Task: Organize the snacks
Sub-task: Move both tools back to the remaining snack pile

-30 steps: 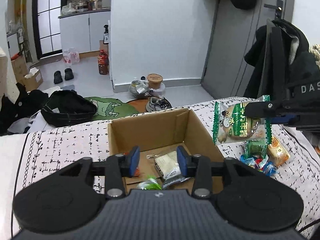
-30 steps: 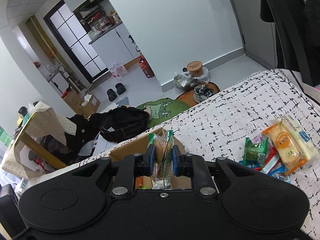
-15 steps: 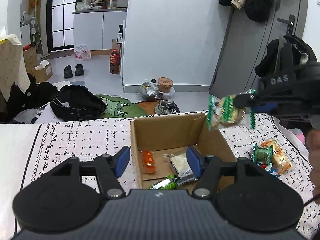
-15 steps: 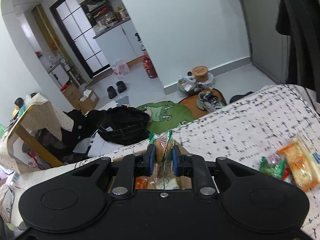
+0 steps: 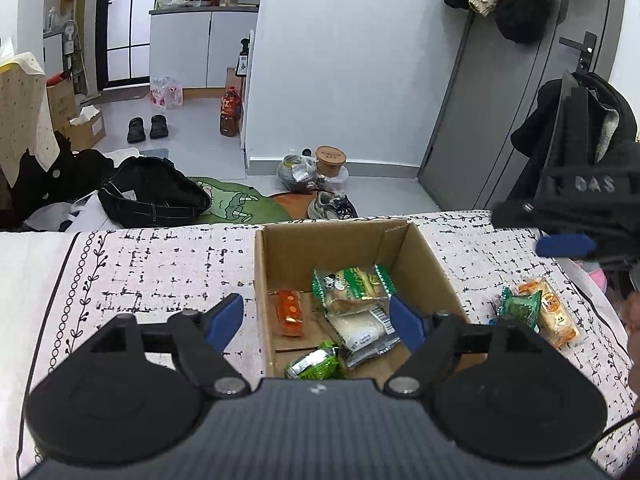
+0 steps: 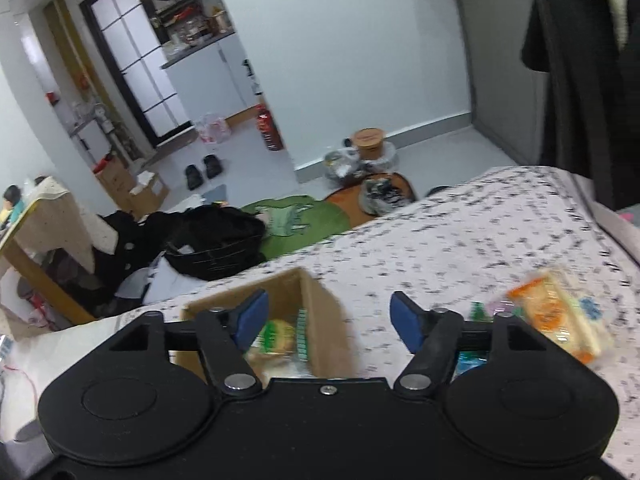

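Since the earlier frame, the green bread packet [image 5: 352, 286] has dropped into the cardboard box [image 5: 434, 268] at frame centre. Right gripper [image 6: 329, 318] and left gripper [image 5: 316, 318] are opening, empty. Next: fetching remaining snacks [image 5: 536, 310] (lower right).

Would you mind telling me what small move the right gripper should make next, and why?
Probably swing right toward the loose snacks on the bedspread. The right gripper is opening with nothing between its pads, and the green-edged bread packet already lies in the cardboard box, while several packets remain outside it.
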Action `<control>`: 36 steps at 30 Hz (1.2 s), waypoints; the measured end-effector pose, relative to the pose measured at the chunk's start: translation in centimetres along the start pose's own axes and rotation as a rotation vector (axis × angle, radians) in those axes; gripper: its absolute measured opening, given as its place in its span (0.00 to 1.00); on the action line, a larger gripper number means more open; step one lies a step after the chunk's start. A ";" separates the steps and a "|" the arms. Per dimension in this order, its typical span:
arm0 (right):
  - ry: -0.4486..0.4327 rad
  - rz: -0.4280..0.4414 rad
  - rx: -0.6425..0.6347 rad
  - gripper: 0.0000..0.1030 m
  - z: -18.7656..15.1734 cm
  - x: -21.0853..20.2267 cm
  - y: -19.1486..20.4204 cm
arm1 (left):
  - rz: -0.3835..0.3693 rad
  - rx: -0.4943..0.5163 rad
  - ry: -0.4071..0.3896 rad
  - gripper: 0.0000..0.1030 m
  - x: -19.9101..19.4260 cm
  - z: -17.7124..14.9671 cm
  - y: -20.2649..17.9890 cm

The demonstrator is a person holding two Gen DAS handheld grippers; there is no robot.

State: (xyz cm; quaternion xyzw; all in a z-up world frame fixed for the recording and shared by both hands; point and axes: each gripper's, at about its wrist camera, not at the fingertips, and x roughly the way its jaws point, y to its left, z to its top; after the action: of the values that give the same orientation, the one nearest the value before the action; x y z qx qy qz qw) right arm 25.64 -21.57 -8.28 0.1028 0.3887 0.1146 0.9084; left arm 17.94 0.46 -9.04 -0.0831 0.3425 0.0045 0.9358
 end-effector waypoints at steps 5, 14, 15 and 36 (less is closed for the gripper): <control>0.009 -0.087 -0.004 0.79 -0.2 -1.1 -2.1 | -0.007 0.006 0.008 0.82 0.2 0.2 -1.2; 0.027 -0.150 0.027 0.87 -0.2 -2.9 -5.9 | -0.045 0.037 0.008 0.98 0.4 0.3 -4.5; 0.027 -0.157 0.033 0.87 -0.2 -3.0 -6.2 | -0.051 0.039 0.011 0.98 0.5 0.4 -4.9; 0.061 -0.197 0.121 0.71 -1.7 -3.6 -13.8 | -0.145 0.127 0.071 1.00 2.8 0.4 -11.6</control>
State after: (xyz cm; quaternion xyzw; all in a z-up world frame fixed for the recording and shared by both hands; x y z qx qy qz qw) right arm 23.81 -35.60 -10.80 0.1150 0.4307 0.0043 0.8951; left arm 21.09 -11.09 -8.71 -0.0483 0.3682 -0.0877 0.9244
